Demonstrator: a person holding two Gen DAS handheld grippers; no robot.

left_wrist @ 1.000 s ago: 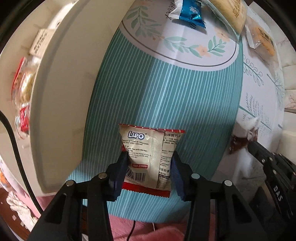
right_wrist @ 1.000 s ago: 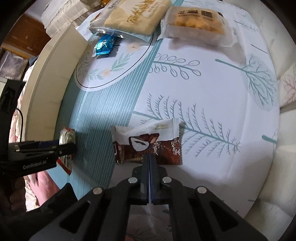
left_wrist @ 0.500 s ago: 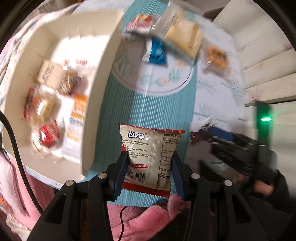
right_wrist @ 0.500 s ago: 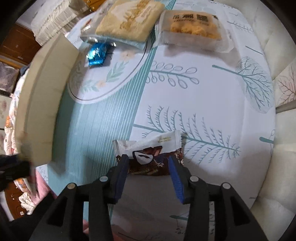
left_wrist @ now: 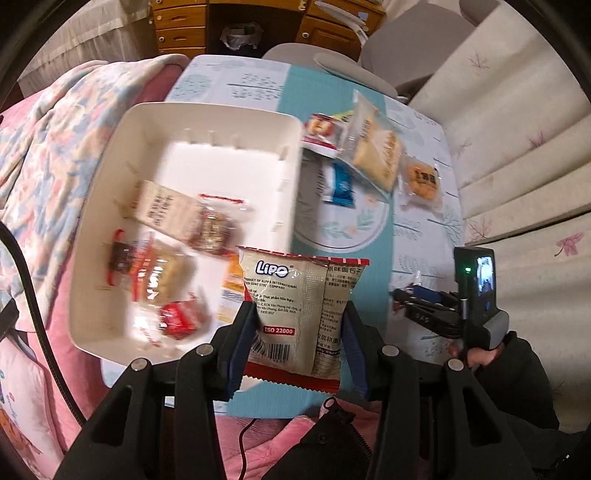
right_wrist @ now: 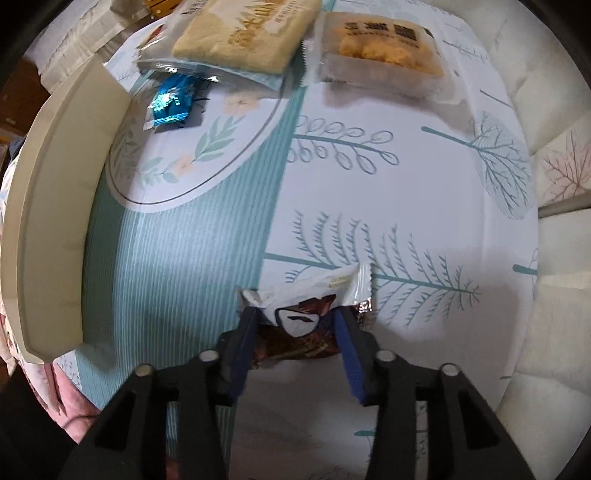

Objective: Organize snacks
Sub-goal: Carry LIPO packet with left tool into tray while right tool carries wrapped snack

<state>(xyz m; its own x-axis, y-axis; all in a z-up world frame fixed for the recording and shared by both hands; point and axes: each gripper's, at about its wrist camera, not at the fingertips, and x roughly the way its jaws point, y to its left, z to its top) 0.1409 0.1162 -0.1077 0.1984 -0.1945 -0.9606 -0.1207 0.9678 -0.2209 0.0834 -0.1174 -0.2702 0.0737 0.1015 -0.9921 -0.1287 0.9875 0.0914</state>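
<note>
My left gripper (left_wrist: 298, 325) is shut on a beige Lipo snack packet (left_wrist: 301, 314) and holds it high above the table, near the right edge of a white bin (left_wrist: 110, 177) that holds several snacks. My right gripper (right_wrist: 295, 325) is open, its fingers on either side of a brown and white chocolate snack packet (right_wrist: 306, 317) that lies on the tablecloth. The right gripper also shows in the left wrist view (left_wrist: 417, 299), low over the table.
On the tablecloth (right_wrist: 406, 166) lie a blue candy (right_wrist: 171, 99), a large beige cake packet (right_wrist: 243, 33) and an orange pastry packet (right_wrist: 384, 48). A red packet (left_wrist: 321, 129) lies beyond the bin. The bin's wall (right_wrist: 55, 192) stands at the left. A cushioned sofa (left_wrist: 517, 129) borders the right.
My left gripper has risen high with the Lipo packet and now looks down on the bin. My right gripper has opened from shut and moved around the chocolate packet.
</note>
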